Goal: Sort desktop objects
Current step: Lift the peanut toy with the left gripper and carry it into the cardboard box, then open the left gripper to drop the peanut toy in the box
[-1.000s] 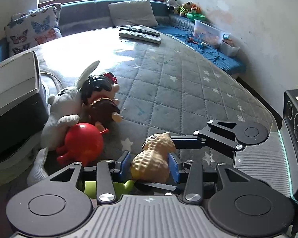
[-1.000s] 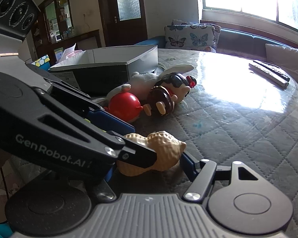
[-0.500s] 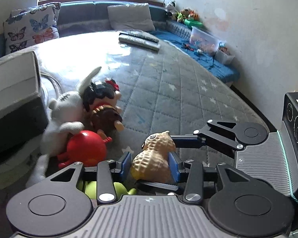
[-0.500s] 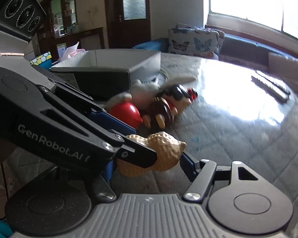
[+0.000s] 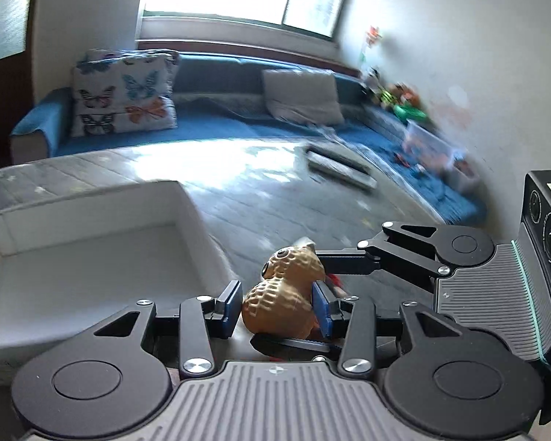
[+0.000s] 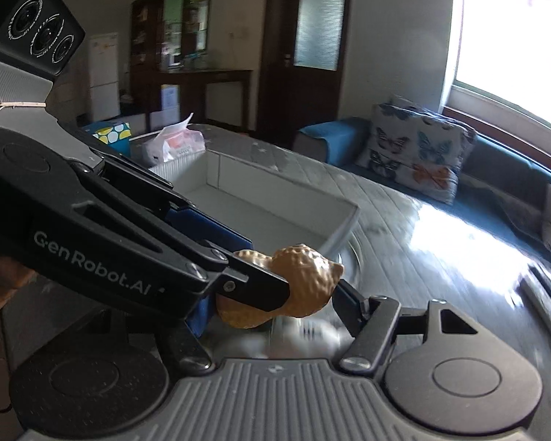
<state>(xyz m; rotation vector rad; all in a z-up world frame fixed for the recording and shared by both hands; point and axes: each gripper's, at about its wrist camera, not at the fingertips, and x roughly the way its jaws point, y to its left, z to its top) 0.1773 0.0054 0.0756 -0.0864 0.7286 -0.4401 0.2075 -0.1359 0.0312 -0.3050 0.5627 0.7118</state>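
A tan peanut-shaped toy (image 5: 286,294) with a round eye hangs in the air, gripped by both grippers at once. My left gripper (image 5: 277,305) has its blue pads pressed on the toy's two sides. My right gripper (image 5: 312,303) comes in from the right, one finger at the toy's head and one under its base. In the right wrist view the peanut toy (image 6: 305,279) sits between my right gripper's (image 6: 275,312) fingers, with the left gripper (image 6: 246,257) reaching in from the upper left. An open white box (image 5: 187,202) lies just left of the toy, its inside bare as far as I can see.
The box (image 6: 349,217) stands on a round quilted table (image 5: 260,198). Remote controls (image 5: 341,169) lie blurred at the far side. Behind are a blue sofa with a butterfly cushion (image 5: 125,95) and a tissue pack (image 6: 176,143). Something white shows blurred below the toy (image 6: 305,334).
Both grippers have risen and swung left with the peanut toy between them. The red, doll and rabbit toys have dropped out of view and the white box now lies beside the toy.
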